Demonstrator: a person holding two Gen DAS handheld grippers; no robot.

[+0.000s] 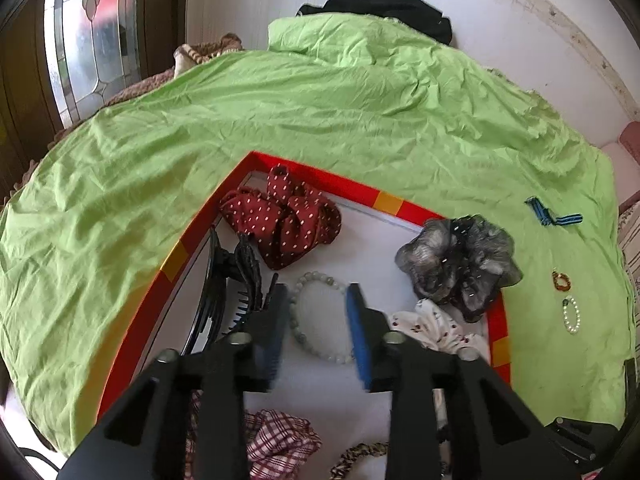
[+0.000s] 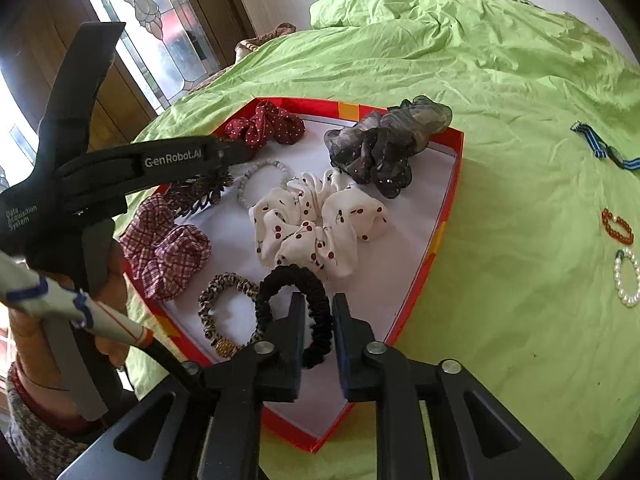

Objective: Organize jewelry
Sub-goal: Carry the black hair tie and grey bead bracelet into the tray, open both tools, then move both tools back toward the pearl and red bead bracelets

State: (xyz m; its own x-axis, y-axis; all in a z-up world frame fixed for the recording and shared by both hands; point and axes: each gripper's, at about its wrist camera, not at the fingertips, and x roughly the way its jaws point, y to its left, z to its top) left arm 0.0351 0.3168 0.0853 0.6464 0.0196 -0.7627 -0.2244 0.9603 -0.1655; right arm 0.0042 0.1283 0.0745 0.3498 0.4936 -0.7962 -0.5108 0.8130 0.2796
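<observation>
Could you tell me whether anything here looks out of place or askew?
Yes: the grey scrunchie hangs over the red box's rim instead of lying inside, and three pieces lie outside on the green sheet: pearl bracelet, amber bracelet, striped ribbon.

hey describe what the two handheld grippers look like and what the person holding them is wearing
Both are black plastic with silver bolts. The left claw has blue ribbed pads; its body reads GenRobot.AI and Data Acquisition System. The right claw looks similar. A black cable in white wrap with blue tape trails by the left hand, which wears a speckled knit sleeve.
</observation>
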